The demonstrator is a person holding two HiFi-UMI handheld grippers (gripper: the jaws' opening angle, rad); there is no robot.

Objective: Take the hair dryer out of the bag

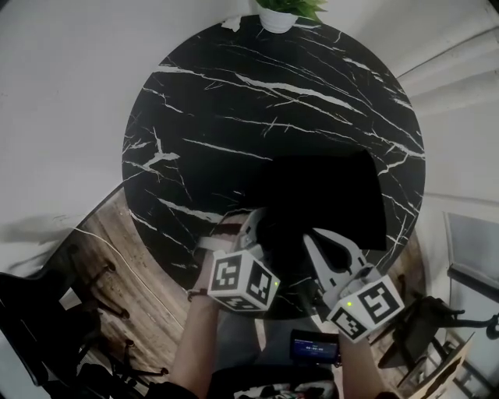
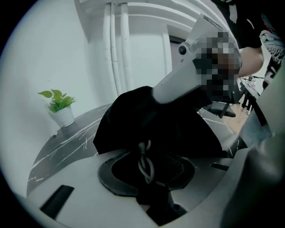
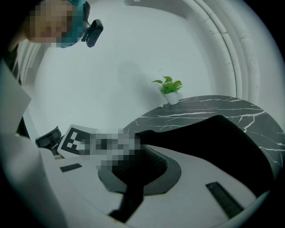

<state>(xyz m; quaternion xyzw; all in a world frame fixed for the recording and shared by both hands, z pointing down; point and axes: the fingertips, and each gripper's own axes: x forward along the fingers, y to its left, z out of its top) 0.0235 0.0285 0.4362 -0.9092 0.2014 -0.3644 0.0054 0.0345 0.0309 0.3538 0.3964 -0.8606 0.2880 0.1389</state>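
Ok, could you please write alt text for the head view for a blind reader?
Seen from above, a black bag lies near the front edge of a round black marble table, with the left gripper and right gripper at the bag's near edge. A potted plant stands at the far rim.

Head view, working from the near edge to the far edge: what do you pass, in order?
left gripper and right gripper side by side → black bag → marble tabletop → potted plant
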